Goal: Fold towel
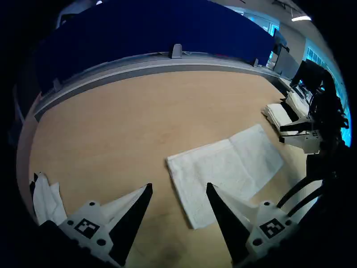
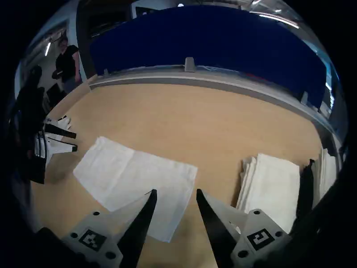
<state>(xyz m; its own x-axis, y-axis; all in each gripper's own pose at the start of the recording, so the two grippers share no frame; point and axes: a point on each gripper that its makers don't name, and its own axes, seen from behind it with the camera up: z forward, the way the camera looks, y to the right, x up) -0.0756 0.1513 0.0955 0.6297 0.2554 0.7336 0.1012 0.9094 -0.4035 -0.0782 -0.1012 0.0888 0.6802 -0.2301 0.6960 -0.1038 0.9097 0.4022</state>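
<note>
A white towel (image 1: 227, 172) lies flat on the wooden table (image 1: 134, 125), with a crease across it. My left gripper (image 1: 178, 190) hovers open just short of the towel's near left corner, nothing between its fingers. In the same view my right gripper (image 1: 281, 134) is off beyond the towel's right side. In the right gripper view the towel (image 2: 134, 181) spreads to the left, and my right gripper (image 2: 176, 193) stands open above its near right corner, holding nothing. The left gripper (image 2: 75, 141) shows at the far left, past the towel's left edge.
A stack of folded white towels (image 2: 272, 187) sits right of the spread towel, also seen as the stack (image 1: 279, 114). More folded cloth (image 2: 328, 172) lies at the table's right end, and loose white cloth (image 1: 44, 201) at the left end. A blue partition (image 2: 201, 40) backs the table. A person (image 2: 67, 62) stands beyond.
</note>
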